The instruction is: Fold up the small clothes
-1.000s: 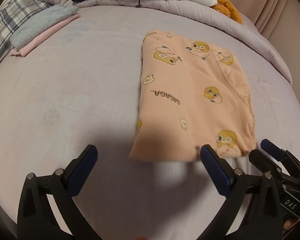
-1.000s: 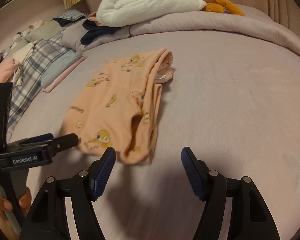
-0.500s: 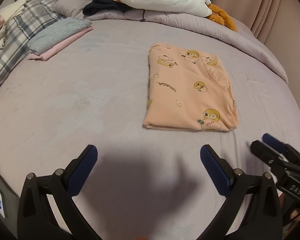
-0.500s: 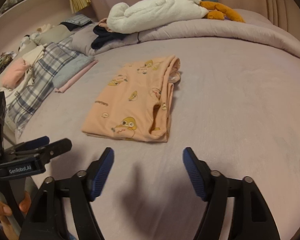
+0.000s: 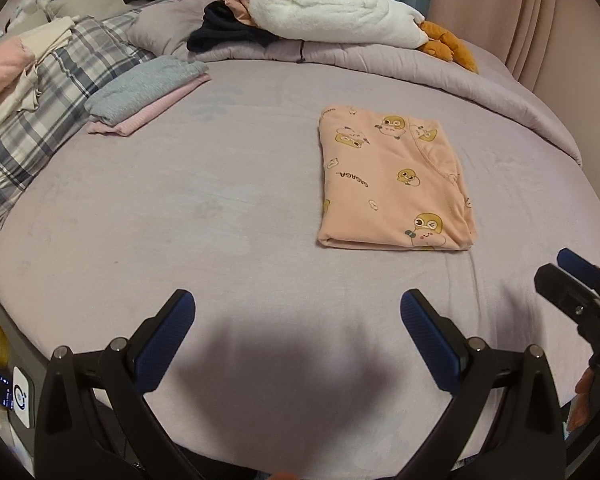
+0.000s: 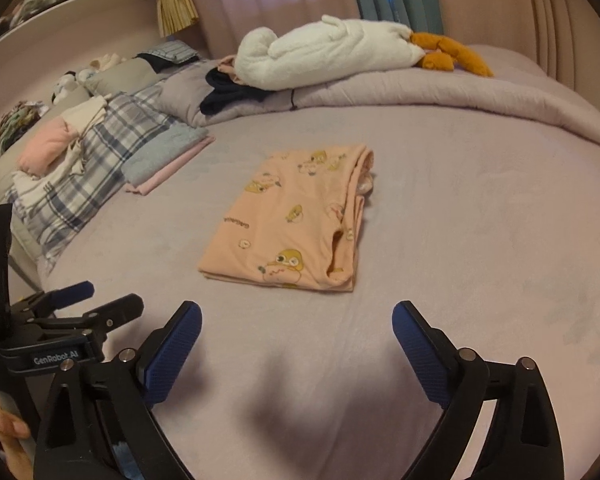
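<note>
Folded peach garment [image 5: 392, 188] flat on lilac bed [image 5: 180, 200], at one o'clock from left gripper [image 5: 298, 328], its jaws wide, empty, right gripper [image 6: 296, 336] jaws just opening wide, nothing between, garment at twelve o'clock

The bed [image 5: 228, 184] wears a matt lilac cover of soft, short-napped cloth, smooth but for faint creases. The folded peach garment [image 5: 392, 184] is thin matt knit cotton with printed cartoon figures. The white plush toy [image 6: 324, 54] is thick, fluffy fleece; its orange feet [image 6: 452, 54] look like the same pile. The grey and pink folded stack [image 5: 148, 94] is matt cloth, the grey piece slightly nubbly. The plaid cloth [image 5: 60, 92] is flat woven fabric. Each claw, left [image 5: 298, 330] and right [image 6: 296, 340], is matt black plastic with dull metal rivets and blue pads [image 6: 174, 354] of finely ribbed rubber.
</note>
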`<state>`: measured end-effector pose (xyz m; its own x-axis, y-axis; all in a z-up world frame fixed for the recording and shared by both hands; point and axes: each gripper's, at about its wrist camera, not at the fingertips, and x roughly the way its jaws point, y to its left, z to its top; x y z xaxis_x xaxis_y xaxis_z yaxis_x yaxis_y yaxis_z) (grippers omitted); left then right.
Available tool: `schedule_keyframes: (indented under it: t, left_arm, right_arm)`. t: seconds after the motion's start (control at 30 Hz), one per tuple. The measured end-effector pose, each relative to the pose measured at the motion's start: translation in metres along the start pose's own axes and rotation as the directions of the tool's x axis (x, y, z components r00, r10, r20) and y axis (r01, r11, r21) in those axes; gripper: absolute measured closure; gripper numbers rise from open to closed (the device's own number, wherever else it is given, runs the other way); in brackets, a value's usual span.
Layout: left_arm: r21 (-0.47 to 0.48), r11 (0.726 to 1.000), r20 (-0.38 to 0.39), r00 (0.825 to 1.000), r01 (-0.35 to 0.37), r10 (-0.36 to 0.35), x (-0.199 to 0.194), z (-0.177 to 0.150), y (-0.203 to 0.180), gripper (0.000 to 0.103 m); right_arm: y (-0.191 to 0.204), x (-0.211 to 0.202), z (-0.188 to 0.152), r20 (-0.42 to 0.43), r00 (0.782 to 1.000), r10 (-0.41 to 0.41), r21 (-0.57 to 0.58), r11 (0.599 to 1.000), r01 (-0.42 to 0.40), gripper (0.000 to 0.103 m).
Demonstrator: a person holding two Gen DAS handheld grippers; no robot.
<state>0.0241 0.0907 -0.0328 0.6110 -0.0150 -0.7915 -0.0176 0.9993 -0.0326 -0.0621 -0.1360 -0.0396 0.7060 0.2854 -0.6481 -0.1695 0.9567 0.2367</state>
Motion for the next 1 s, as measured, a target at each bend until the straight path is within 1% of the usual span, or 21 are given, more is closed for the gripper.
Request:
schedule_keyframes:
  t: [0.37,0.6,1.0]
  left_arm:
    - [0.009,0.999,0.052,0.998,-0.037,0.036,-0.024,0.003,0.002,0.000]
    - [0.007,0.999,0.068,0.997,-0.034,0.034,-0.033,0.005,0.000,0.000]
    - [0.031,0.999,0.061,0.998,-0.033,0.031,-0.031,0.006,-0.011,0.000]
  right_arm:
    - [0.011,-0.020,0.007,0.045,0.998,-0.038,-0.023,0.999,0.039,0.003]
    - [0.015,-0.026,0.006,0.069,0.996,-0.052,-0.041,0.998,0.055,0.002]
    - [0.014,-0.029,0.005,0.076,0.995,-0.063,-0.043,0.997,0.066,0.002]
